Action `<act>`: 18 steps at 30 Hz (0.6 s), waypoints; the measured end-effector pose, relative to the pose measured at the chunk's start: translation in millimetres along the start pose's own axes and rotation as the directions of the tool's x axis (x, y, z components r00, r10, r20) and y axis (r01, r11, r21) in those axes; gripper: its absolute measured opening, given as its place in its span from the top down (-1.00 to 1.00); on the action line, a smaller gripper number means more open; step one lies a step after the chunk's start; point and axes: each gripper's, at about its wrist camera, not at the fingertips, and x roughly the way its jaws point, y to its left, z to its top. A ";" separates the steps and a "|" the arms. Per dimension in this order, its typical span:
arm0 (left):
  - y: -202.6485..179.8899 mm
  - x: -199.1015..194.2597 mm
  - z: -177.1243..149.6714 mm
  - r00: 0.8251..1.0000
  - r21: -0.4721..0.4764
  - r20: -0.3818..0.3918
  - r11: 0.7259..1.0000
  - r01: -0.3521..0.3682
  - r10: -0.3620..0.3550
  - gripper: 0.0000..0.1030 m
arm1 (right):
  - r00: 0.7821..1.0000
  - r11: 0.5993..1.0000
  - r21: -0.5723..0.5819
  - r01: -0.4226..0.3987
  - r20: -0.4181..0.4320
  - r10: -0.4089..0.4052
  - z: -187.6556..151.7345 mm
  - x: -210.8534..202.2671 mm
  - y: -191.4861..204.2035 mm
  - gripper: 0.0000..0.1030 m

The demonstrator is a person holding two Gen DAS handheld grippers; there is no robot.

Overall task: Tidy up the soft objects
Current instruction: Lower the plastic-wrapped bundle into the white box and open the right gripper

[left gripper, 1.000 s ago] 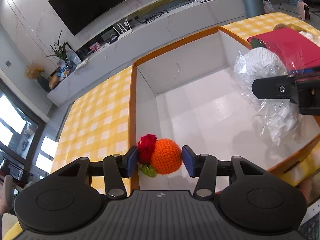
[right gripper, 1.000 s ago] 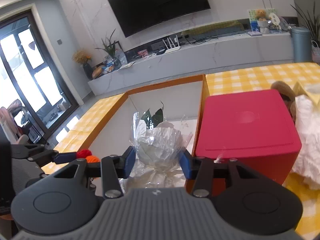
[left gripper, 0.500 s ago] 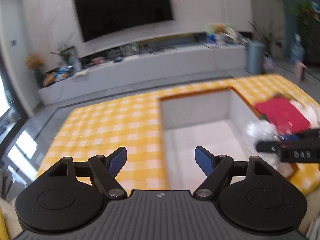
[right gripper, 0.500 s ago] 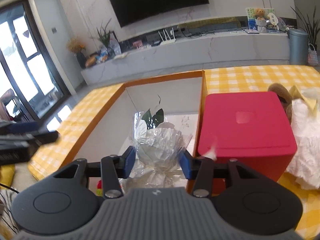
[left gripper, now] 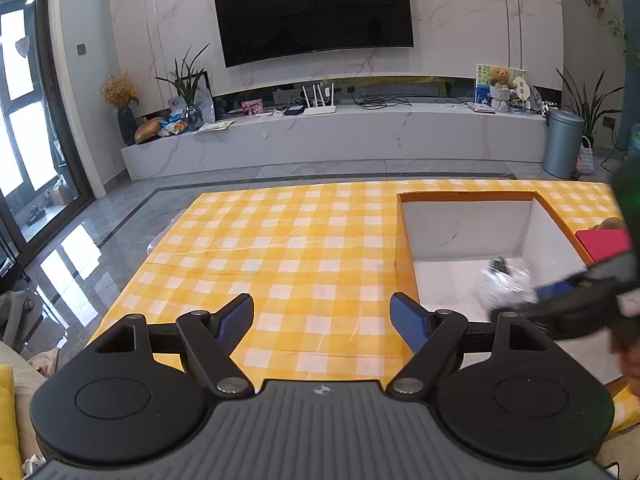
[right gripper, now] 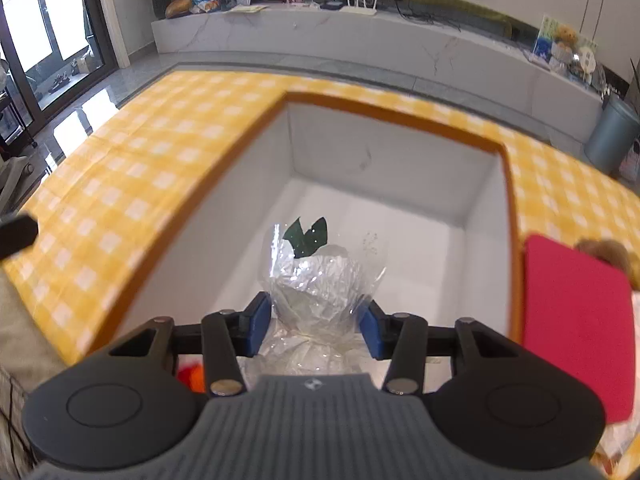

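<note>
1. While the right claw (right gripper: 315, 330) clenched the crinkled cellophane-wrapped bundle (right gripper: 316, 288), dark green leaves showed on top, low centre, over the white-lined box (right gripper: 400, 168).
2. Released, the left claw (left gripper: 322, 322) held nothing above the worktop (left gripper: 280, 248).

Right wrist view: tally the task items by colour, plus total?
Clear/silver: 1, cellophane-wrapped bundle with a dark green leaf, held in the right gripper over the white box.
Orange/red: 1, crochet toy low in the box, mostly hidden.
Red: 1, red box.
Brown: 1, plush behind it.
Total: 4
</note>
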 end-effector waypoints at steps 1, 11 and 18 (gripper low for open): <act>0.1 -0.6 -0.5 1.000 -0.003 0.000 1.000 0.001 -0.001 -0.77 | 1.000 1.000 0.005 -0.001 0.005 0.001 3.6 2.9 3.9 0.08; 9.1 4.5 -1.1 1.000 -0.048 -0.019 0.999 -0.008 0.007 -0.76 | 0.999 0.999 0.023 0.044 0.004 -0.045 16.5 22.1 31.2 -0.15; 4.2 2.0 -0.2 0.999 -0.052 -0.026 0.998 -0.034 0.033 -0.73 | 0.994 1.000 -0.019 0.019 0.106 -0.017 15.4 -7.9 36.8 -0.74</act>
